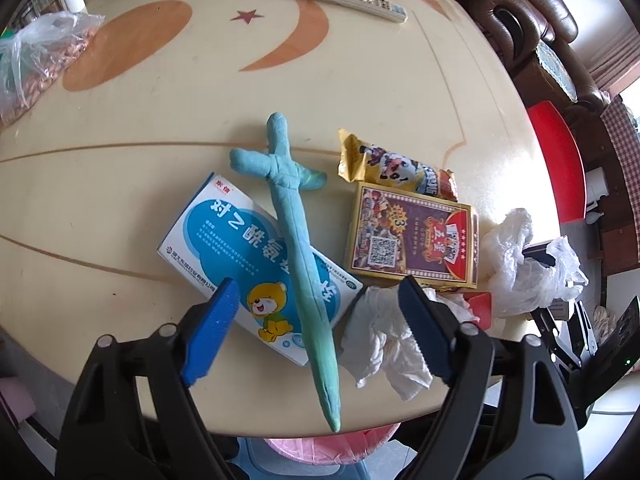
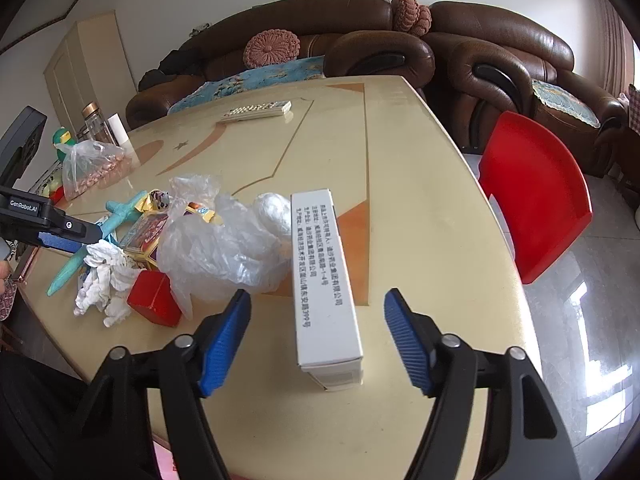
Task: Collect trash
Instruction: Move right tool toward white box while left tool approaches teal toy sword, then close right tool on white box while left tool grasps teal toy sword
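Left claw (image 1: 316,308) points steeply down over the near edge of the table (image 1: 160,120), jaws standing apart with nothing pressed between the pads; the spread looks set to straddle what lies below. Between the jaws run the lower blade of a soft blue toy sword (image 1: 308,264), which lies across a blue-and-white medicine box (image 1: 224,248), and beside the right pad a crumpled white tissue (image 1: 380,340). Which of these is the target cannot be told; the tissue is the likelier trash. Just beyond the claw lie a card box (image 1: 412,236) and a snack wrapper (image 1: 396,168), and to its right a crumpled clear bag (image 1: 528,264). A pink-lined bin (image 1: 320,446) shows under the table edge below the claw, presumably placed there so trash can be dropped straight off the edge. Right claw (image 2: 318,334) is partly open, jaws either side of a white carton (image 2: 324,280) lying lengthwise between them, pads clear of both its sides; the alignment suggests a grip across its narrow width is intended. To this claw's left sit the clear bag (image 2: 216,248) and a red box (image 2: 154,298), close together as one pile near the edge. A remote (image 2: 256,111) lies well beyond, and a bag of nuts (image 2: 92,168) far left; probably not trash.
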`<move>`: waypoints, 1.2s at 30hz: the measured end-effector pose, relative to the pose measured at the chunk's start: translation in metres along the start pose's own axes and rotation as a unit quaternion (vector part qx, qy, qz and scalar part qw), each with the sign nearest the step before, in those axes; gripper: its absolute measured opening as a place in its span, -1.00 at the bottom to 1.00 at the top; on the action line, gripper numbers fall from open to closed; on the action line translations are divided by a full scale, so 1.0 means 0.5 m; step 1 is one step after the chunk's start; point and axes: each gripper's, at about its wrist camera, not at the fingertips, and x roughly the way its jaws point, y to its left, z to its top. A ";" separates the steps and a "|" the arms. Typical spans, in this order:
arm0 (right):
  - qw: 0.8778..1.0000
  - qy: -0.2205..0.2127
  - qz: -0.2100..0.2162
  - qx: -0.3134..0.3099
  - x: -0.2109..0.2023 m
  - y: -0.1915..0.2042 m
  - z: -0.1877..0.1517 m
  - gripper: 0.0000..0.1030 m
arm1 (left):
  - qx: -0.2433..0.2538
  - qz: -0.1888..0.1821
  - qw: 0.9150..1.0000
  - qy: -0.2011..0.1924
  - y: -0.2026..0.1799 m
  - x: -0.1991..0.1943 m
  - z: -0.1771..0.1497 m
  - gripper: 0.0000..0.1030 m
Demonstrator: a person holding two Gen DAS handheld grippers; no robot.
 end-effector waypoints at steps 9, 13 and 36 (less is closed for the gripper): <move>1.000 -0.002 0.005 0.005 -0.002 -0.003 -0.002 0.06 | -0.007 0.005 1.000 0.008 0.004 0.010 0.005 0.37; 1.000 0.000 0.004 0.013 -0.001 -0.012 -0.005 0.06 | -0.018 -0.002 1.000 0.009 0.014 0.007 0.004 0.22; 1.000 0.006 -0.003 0.010 0.017 -0.011 -0.015 -0.36 | -0.020 0.041 0.998 0.036 0.002 0.019 0.021 -0.50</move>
